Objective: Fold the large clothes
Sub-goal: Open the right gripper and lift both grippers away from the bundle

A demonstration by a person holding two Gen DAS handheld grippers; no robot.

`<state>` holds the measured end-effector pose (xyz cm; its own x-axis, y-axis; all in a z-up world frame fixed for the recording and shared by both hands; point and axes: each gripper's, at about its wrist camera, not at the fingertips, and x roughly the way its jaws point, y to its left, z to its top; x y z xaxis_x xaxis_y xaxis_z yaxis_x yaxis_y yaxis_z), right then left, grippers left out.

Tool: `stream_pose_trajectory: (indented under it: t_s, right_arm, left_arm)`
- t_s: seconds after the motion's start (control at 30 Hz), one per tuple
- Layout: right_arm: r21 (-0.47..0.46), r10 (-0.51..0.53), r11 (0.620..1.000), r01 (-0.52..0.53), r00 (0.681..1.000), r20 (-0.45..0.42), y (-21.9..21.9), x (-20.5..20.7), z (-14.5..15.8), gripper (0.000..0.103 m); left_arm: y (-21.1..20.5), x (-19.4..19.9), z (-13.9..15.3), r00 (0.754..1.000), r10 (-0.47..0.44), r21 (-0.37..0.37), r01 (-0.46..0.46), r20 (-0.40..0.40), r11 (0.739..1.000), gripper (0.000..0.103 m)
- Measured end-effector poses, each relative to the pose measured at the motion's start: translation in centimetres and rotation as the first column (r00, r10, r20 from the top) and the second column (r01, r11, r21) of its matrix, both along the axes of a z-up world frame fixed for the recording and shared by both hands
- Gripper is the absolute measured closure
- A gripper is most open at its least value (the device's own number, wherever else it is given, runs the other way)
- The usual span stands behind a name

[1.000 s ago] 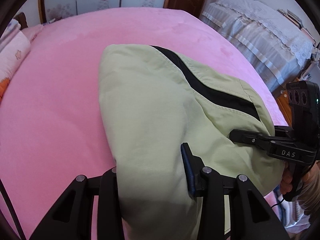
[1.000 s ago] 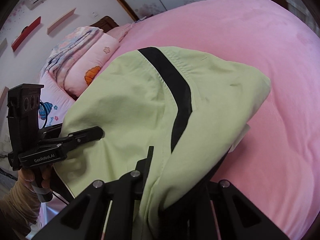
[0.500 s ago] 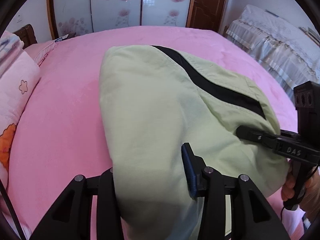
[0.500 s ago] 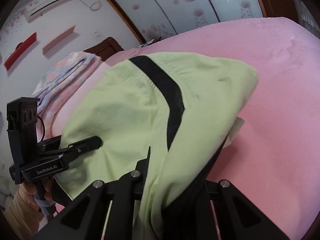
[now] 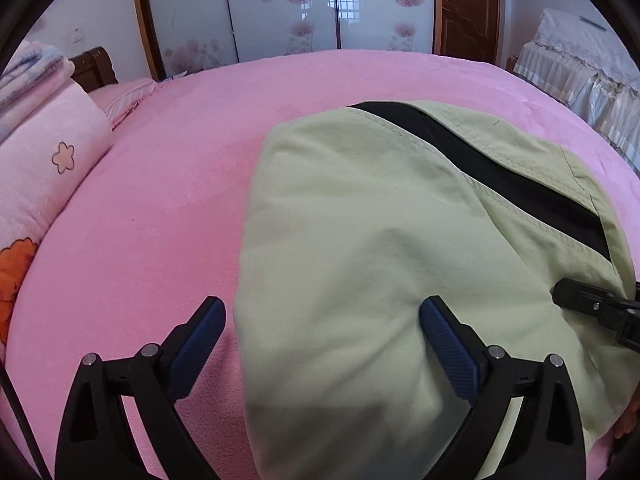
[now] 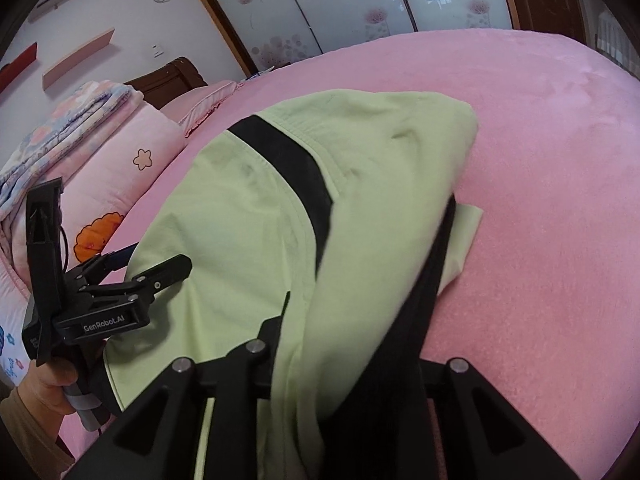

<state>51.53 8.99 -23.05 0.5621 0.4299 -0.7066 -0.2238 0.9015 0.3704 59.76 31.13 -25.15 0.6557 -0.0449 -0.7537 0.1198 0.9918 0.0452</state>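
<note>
Pale green garment (image 5: 360,240) with a black stripe (image 5: 500,176), folded over on the pink bed (image 5: 160,184). Left tongs (image 5: 322,316), just opened, stand spread with the near-left cloth edge loose between them; right tongs (image 6: 344,308), also just opening, still pinch the near-right fold.

Left wrist view: close above the left hand-held gripper (image 5: 322,320), looking forward and down.
Right wrist view: behind the right hand-held gripper (image 6: 352,320), likewise.
Shared: pale green fabric garment with black stripe (image 5: 380,240) (image 6: 248,216), pink bed (image 5: 160,200) (image 6: 540,200).
</note>
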Motion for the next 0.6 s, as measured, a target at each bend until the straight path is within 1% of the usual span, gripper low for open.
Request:
stream_pose_trajectory:
  t_s: [0.03,0.07,0.1,0.13,0.17,0.2,0.33,0.4,0.5,0.6]
  right_arm:
    - [-0.003,-0.013,1.0,0.013,1.0,-0.005,-0.2,-0.1,0.1,0.068]
    - [-0.01,-0.027,1.0,0.027,1.0,-0.009,-0.6,-0.3,0.2,0.058]
    - [-0.019,-0.036,0.999,0.036,0.999,-0.01,-1.1,-0.6,0.3,0.054]
    - [-0.028,-0.04,0.999,0.039,0.999,-0.01,-1.2,-0.6,0.5,0.047]
    - [-0.046,-0.044,0.998,0.043,0.999,-0.011,-1.7,-1.2,0.7,0.044]
    - [-0.069,-0.042,0.997,0.042,0.999,-0.007,-2.2,-1.9,1.0,0.043]
    - [-0.173,-0.033,0.984,0.035,0.999,0.018,-3.2,-5.3,3.0,0.043]
    - [-0.205,-0.033,0.978,0.037,0.999,0.021,-3.7,-7.5,4.6,0.043]
    - [-0.252,-0.052,0.966,0.057,0.998,0.028,-4.5,-10.5,7.5,0.043]
    - [-0.277,-0.044,0.959,0.055,0.998,0.044,-5.1,-14.1,11.0,0.043]
  left_arm:
    - [-0.1,-0.3,0.1,1.0,0.01,0.014,-0.011,0.005,1.0,0.0]
    - [0.0,-0.8,0.2,1.0,0.023,0.026,-0.024,0.01,0.999,0.0]
    - [-0.3,-1.1,0.5,1.0,0.029,0.031,-0.029,0.008,0.999,0.0]
    - [-0.2,-1.3,0.7,0.999,0.038,0.039,-0.038,0.002,0.999,0.0]
    - [-0.6,-2.3,1.2,0.999,0.049,0.048,-0.049,-0.003,0.998,0.0]
    - [-0.7,-2.5,1.4,0.998,0.065,0.064,-0.064,-0.013,0.996,0.0]
    - [-1.2,-5.8,3.2,0.99,0.138,0.128,-0.133,-0.028,0.983,0.0]
    - [-1.4,-8.1,4.5,0.988,0.149,0.127,-0.144,-0.032,0.981,0.0]
    - [-2.0,-11.7,7.3,0.986,0.161,0.093,-0.157,-0.041,0.983,0.0]
    - [-3.6,-16.6,10.8,0.987,0.159,0.058,-0.157,-0.034,0.986,0.0]
